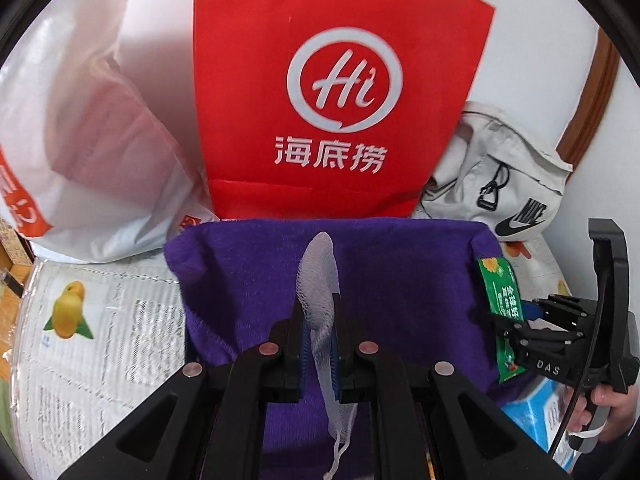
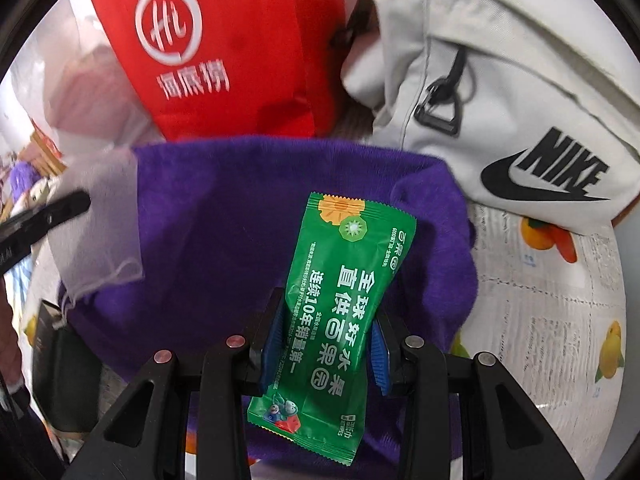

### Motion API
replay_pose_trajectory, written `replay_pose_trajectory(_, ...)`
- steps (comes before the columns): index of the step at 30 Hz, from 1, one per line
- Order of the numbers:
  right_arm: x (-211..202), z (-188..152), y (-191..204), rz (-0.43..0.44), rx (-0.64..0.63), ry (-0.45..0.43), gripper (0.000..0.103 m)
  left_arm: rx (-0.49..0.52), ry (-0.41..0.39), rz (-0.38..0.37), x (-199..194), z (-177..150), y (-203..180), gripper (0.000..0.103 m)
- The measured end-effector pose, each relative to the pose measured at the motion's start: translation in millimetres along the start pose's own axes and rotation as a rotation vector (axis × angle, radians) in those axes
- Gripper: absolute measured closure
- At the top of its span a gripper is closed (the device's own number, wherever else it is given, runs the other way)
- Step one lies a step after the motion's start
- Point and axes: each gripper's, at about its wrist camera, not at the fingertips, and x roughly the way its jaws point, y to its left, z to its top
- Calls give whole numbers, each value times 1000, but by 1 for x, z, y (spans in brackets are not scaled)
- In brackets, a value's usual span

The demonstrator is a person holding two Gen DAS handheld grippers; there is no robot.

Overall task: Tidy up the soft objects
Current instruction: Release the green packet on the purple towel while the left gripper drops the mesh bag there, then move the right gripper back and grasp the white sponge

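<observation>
Over the purple cloth (image 1: 360, 280), L gripper (image 1: 318, 320) is clenched on a white mesh pouch (image 1: 318, 280); R gripper (image 2: 324, 336), at 3 o'clock in the left wrist view, pinches a green packet (image 2: 336, 292). To do it well, I'd lower both w/o letting go early, then release onto the cloth's middle, away from the red bag (image 1: 340, 80) at 12.

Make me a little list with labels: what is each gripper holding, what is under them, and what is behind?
left gripper: shut on a white mesh bag
right gripper: shut on a green packet
underneath: purple cloth, with printed paper around it
behind: red bag, white plastic bag, pale Nike bag
person: a hand holding the right gripper's handle
</observation>
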Motion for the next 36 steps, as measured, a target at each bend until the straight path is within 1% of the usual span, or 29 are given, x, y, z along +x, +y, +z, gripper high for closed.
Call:
replay_pose_trajectory(5, 16, 7, -3, 15, 5, 47, 65, -12, 29, 5, 17, 6, 5, 94)
replay_pose_trajectory(10, 20, 12, -3, 22, 6, 52, 63, -22, 58, 20, 28, 8, 9, 94)
replay_pose_trajectory(11, 18, 10, -4, 22, 6, 51, 62, -27, 61, 26, 28, 7, 10, 92)
replay_pose_trajectory(12, 18, 9, -4, 21, 6, 53, 56, -29, 64, 27, 29, 8, 11, 87)
replay_pose_trajectory(13, 18, 9, -3, 17, 4, 57, 45, -33, 70, 33, 29, 8, 12, 81)
replay_pose_trajectory(14, 18, 9, -2, 12, 2, 61, 38, -38, 81, 47, 29, 8, 12, 66)
replay_pose_trajectory(15, 17, 9, -1, 11, -6, 58, 31, -39, 89, 61, 28, 8, 13, 58)
replay_pose_trajectory(17, 12, 8, 3, -3, -17, 45, 30, -34, 76, 80, 22, 7, 16, 57)
replay_pose_trajectory(19, 2, 4, 6, -31, -16, 28, 28, -31, 76, 92, 15, 6, 18, 54)
replay_pose_trajectory(21, -4, 6, 1, -31, 0, 9, 28, -28, 67, 118, 3, 4, 21, 47)
replay_pose_trajectory(24, -31, -8, -2, -9, 28, -45, 28, -26, 55, 146, -16, 0, 24, 39)
replay_pose_trajectory(27, -62, -22, 2, -11, 40, -119, 28, -29, 49, 175, -33, -3, 24, 33)
replay_pose_trajectory(29, -77, -30, 5, -10, 39, -151, 28, -29, 40, 194, -48, -9, 26, 31)
replay_pose_trajectory(31, -94, -40, 15, 1, 30, -182, 28, -23, 14, 188, -65, -17, 26, 31)
replay_pose_trajectory(34, -112, -51, 21, 3, 42, -212, 28, -28, -44, 151, -93, -35, 28, 31)
replay_pose_trajectory(35, -122, -61, 24, 17, 57, -224, 28, -36, -52, 139, -100, -40, 29, 31)
replay_pose_trajectory(36, -129, -68, 26, 31, 68, -232, 28, -45, -44, 130, -105, -46, 29, 31)
